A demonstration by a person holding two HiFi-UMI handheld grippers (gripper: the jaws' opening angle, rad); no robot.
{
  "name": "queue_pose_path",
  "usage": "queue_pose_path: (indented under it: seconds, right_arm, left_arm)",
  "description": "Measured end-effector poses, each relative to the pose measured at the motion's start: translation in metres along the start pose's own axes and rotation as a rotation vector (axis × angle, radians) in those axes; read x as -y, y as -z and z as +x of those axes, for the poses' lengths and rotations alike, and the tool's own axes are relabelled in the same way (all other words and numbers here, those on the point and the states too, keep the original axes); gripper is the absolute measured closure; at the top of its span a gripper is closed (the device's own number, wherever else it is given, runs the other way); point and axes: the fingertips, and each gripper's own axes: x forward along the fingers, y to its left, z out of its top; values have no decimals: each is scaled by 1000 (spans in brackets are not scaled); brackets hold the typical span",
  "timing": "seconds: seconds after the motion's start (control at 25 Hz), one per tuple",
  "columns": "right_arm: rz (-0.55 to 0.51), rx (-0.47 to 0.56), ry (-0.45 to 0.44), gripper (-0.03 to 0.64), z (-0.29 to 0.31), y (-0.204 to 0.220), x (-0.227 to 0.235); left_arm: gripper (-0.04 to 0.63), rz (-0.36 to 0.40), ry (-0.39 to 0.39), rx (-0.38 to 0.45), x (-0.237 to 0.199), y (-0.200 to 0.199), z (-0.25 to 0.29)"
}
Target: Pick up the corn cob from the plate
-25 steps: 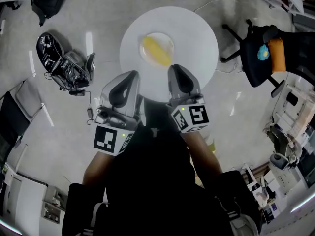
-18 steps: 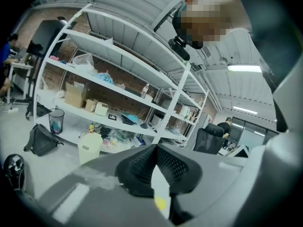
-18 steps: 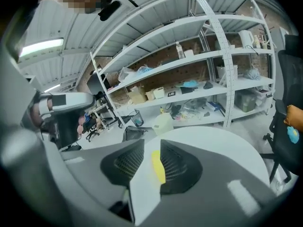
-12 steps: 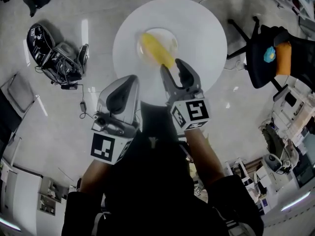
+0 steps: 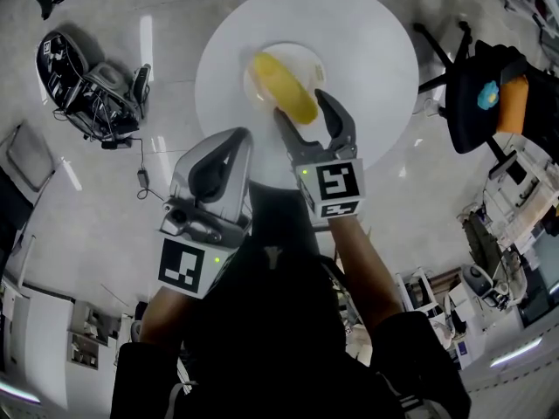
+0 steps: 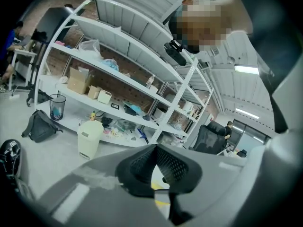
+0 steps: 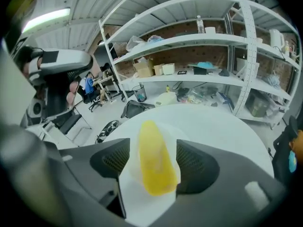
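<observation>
Corn: we've got the smooth yellow corn cob (image 5: 284, 90) lying slantwise on a shallow white plate (image 5: 310, 59). It's flat on the plate, not lifted.

Plate: it sits about in the middle of the round white desk (image 5: 376, 51).

Right gripper: the right gripper (image 5: 302, 104) is over the near half of the desk, tipped down at the plate. Its marker cube hangs back just past the desk's near rim.

Right fingers: its dark mesh-padded fingers (image 7: 109, 162) are spread wide and opening, one on each side of the cob's near end. We can see a clear gap on one side. On the other side the pad sits right by the cob, and we can't tell if it's touching. Either way, it hasn't got a grip on the cob.

Left gripper: the left gripper (image 5: 238, 138) is at the desk's near-left rim. Only its tips overlap the desk in the head view, and the rest is out over the grey floor (image 5: 113, 190).

Left fingers: its fingers (image 6: 163, 167) are pressed together at the tips with nothing between them.

Around the desk: a black office chair (image 5: 480, 94) stands off to the right of the desk, well clear of it. A black heap of gear and cables (image 5: 87, 85) lies on the floor to the desk's left. White metal shelving (image 7: 213, 39) runs behind the desk's far side in the right gripper view.
</observation>
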Motion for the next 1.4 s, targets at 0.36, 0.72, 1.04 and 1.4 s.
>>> queue_pose_path:
  seconds: [0.36, 0.72, 1.04, 1.4]
  right_arm:
    - [-66, -59, -14, 289, 29, 10, 2]
    - [-121, -99, -18, 290, 47, 14, 0]
    - [-136, -128, -6, 321, 52, 23, 1]
    - [-137, -126, 1, 342, 54, 22, 1]
  left_arm:
    - [589, -25, -8, -27, -18, 14, 6]
    - [589, -50, -16, -27, -26, 17, 13]
    - [589, -53, -18, -26, -30, 19, 12]
    - [589, -60, -28, -21, -32, 21, 7]
